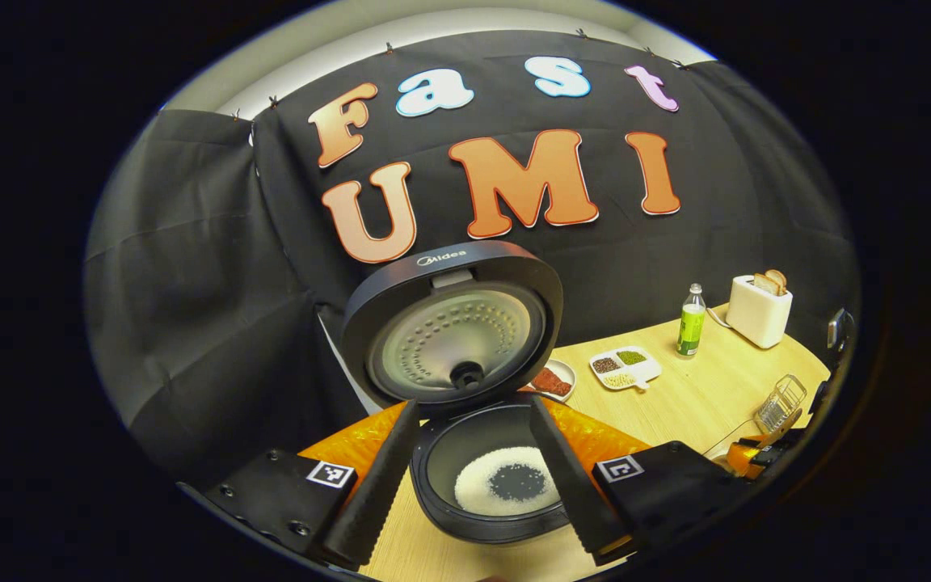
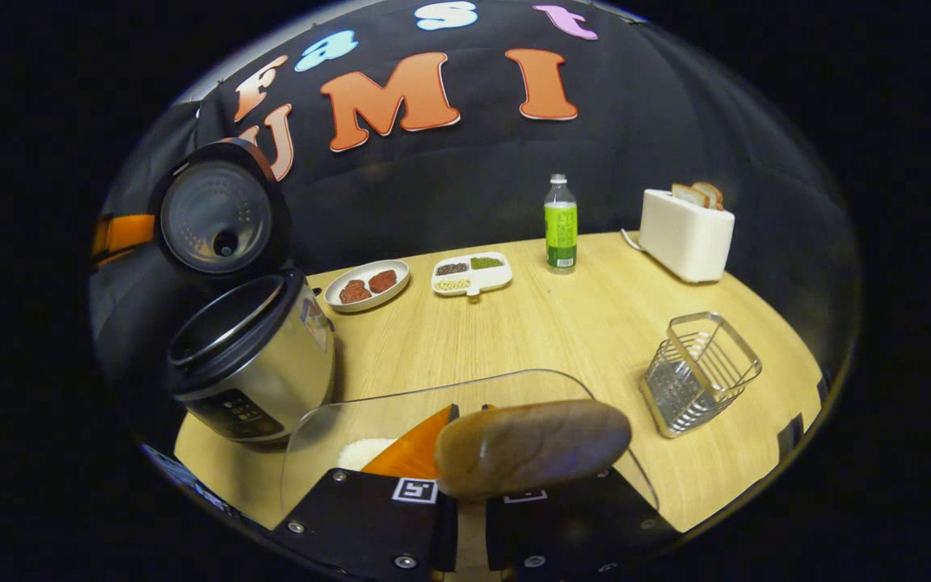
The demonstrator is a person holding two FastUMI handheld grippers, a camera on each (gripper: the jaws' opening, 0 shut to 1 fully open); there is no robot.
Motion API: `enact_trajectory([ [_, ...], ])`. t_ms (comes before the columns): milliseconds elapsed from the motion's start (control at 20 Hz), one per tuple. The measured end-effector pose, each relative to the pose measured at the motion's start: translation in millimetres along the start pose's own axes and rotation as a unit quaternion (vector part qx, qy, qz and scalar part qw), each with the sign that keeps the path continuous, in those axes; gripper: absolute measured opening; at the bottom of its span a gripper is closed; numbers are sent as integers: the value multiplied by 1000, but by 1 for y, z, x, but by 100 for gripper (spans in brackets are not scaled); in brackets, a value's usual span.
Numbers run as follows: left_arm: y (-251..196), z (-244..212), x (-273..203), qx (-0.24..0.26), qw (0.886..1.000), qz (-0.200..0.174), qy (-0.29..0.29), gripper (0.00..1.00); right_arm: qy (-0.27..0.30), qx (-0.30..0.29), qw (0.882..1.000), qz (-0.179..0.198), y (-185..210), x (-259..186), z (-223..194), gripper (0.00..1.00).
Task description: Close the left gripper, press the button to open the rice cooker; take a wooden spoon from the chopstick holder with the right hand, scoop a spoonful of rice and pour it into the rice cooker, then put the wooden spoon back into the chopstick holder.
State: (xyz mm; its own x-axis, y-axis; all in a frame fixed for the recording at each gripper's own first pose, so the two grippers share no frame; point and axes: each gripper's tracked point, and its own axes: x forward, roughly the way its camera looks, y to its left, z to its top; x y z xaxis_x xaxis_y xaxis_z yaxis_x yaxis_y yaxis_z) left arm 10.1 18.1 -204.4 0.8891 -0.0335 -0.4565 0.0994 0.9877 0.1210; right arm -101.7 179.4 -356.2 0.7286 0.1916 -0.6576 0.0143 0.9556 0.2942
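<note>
The rice cooker stands with its lid raised, and a ring of white rice lies in the inner pot. My left gripper is open, one finger on each side of the pot and nothing between them. In the right gripper view the cooker sits at the left, lid up. My right gripper is shut on the wooden spoon, whose bowl lies crosswise over a clear container holding white rice. The wire chopstick holder stands to the right, also in the left gripper view.
On the wooden table behind are a plate of reddish food, a divided dish of beans, a green-labelled bottle and a white toaster with bread. The black cloth wall closes off the back.
</note>
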Motion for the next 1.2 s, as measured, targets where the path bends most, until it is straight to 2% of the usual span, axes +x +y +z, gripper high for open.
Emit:
enact_trajectory([
  [200,10,-5,-4,1,1000,11,5,86,11,38,999,5,0,3,-1,10],
  [400,16,-7,-6,2,1000,18,8,85,31,110,993,20,5,4,-3,10],
  [550,17,-6,-5,0,1000,18,8,85,33,103,994,25,10,3,-3,9],
  [850,15,-2,-4,2,1000,16,2,85,52,131,989,49,24,3,-3,10],
  [900,15,-3,-4,0,1000,16,2,94,55,134,988,51,25,3,-4,10],
  [950,16,-4,-5,-2,1000,16,3,85,58,140,987,54,24,3,-4,10],
  [1200,20,-6,-8,-6,1000,21,7,85,72,180,977,83,34,1,-3,10],
])
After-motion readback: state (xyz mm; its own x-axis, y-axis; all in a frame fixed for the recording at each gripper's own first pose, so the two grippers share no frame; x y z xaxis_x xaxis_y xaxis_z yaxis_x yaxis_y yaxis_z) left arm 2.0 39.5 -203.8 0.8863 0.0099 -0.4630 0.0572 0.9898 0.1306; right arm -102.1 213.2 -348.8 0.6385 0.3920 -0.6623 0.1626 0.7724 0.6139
